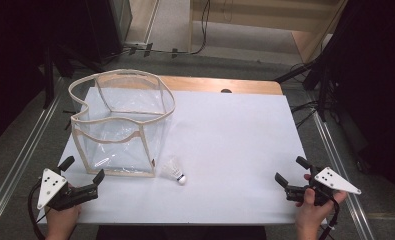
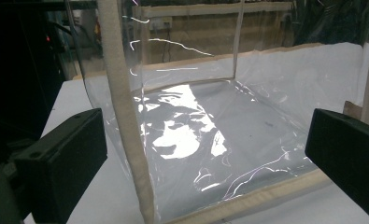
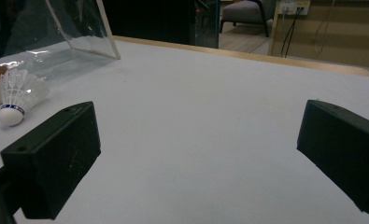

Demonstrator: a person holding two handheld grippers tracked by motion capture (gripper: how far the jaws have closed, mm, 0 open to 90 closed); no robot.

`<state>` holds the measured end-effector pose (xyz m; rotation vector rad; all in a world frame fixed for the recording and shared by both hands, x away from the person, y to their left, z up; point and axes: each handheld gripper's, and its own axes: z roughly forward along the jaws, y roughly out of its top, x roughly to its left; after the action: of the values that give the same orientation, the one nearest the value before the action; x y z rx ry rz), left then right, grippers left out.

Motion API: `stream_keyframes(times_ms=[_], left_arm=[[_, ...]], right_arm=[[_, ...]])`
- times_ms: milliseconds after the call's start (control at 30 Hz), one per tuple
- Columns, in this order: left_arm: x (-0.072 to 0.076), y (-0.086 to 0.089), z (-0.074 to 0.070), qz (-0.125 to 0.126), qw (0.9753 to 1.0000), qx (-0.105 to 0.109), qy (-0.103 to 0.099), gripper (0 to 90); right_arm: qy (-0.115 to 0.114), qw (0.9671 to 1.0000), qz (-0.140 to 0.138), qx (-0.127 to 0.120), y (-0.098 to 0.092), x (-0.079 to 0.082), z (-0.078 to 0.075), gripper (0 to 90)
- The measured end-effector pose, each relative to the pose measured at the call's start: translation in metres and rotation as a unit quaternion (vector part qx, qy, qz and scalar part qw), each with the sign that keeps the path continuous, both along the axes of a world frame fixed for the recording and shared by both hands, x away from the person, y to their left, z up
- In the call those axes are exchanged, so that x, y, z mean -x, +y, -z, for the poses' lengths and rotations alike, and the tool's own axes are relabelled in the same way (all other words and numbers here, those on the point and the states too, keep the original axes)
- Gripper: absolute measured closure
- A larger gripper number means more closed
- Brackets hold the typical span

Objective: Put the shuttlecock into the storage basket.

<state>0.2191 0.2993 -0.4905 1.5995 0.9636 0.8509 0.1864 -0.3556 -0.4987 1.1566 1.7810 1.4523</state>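
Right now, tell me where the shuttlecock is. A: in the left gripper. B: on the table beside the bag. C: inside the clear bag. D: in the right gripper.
B: the shuttlecock lies on the table just outside the bag, and both grippers are open and empty.

**Laboratory recording station**

A white table (image 1: 235, 130) stands between metal rails (image 1: 15, 165) and dark tripod legs (image 1: 310, 70). Cables (image 1: 202, 30) trail across grey carpet; a wall socket (image 3: 292, 7) and black equipment cabinets (image 1: 105, 25) stand behind.
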Motion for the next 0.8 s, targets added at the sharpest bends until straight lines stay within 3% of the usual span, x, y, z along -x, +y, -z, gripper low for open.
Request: stream_keyframes(times_ms=[300, 533, 800], left_arm=[[0.000, 0.000, 0.000, -0.002, 1.0000, 0.001, 0.000, 0.0], [0.000, 0.000, 0.000, -0.002, 1.0000, 0.004, 0.001, 0.0], [0.000, 0.000, 0.000, -0.001, 1.0000, 0.001, 0.001, 0.0]], right_arm=[[-0.005, 0.9998, -0.015, 0.008, 0.013, -0.002, -0.014, 0.0], [0.003, 0.9991, -0.033, 0.028, 0.026, -0.008, -0.024, 0.0], [0.009, 0.9982, -0.049, 0.035, 0.038, -0.011, -0.036, 0.0]])
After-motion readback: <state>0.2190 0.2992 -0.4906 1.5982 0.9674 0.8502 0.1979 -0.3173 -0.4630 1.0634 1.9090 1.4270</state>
